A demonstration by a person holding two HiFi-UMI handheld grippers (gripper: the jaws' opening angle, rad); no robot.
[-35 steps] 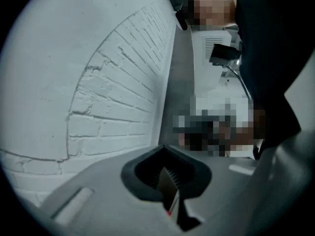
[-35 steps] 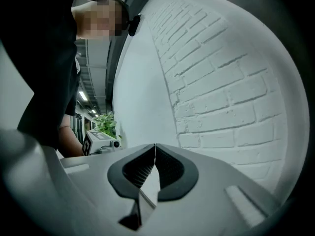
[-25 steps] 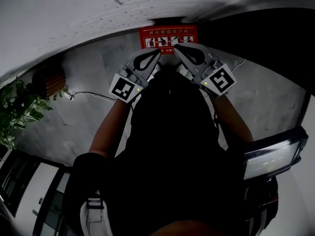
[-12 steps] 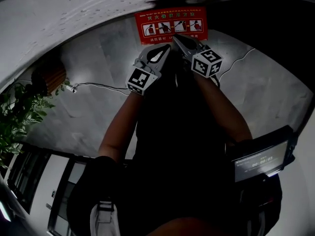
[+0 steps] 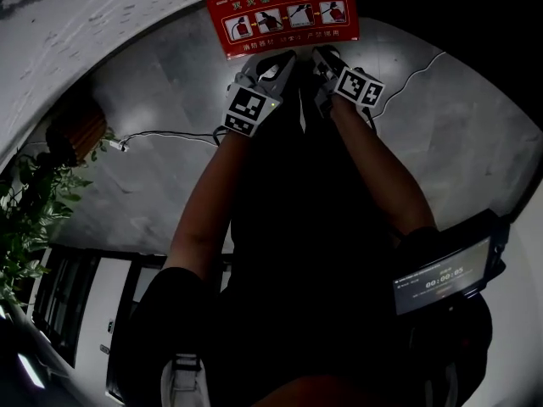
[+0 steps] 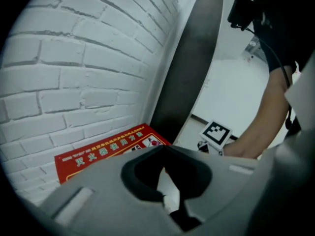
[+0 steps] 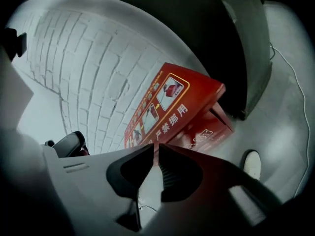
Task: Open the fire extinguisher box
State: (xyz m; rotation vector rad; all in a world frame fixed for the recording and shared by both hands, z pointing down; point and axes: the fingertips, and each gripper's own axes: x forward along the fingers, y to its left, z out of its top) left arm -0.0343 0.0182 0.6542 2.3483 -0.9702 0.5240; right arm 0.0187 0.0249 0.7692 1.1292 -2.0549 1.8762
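Observation:
The red fire extinguisher box (image 5: 284, 15) stands on the floor against the white brick wall, its top bearing pictograms and yellow print. In the head view both grippers reach side by side to its near edge. My left gripper (image 5: 287, 58) is shut, tips touching, with nothing held; in the left gripper view it (image 6: 165, 147) hovers just short of the box (image 6: 106, 151). My right gripper (image 5: 321, 55) points at the box's top edge (image 7: 172, 102). Its jaws (image 7: 156, 147) are opening, a narrow slit between them and nothing in it.
A dark column (image 6: 189, 58) rises right of the box. A thin cable (image 5: 161, 136) runs across the grey floor, with a potted plant (image 5: 34, 210) at the left. A white shoe (image 7: 252, 163) is near the box. A device with a lit screen (image 5: 441, 278) hangs at the person's right.
Both grippers have moved forward and closer together, up to the red box's near edge. The right gripper's jaws have parted slightly.

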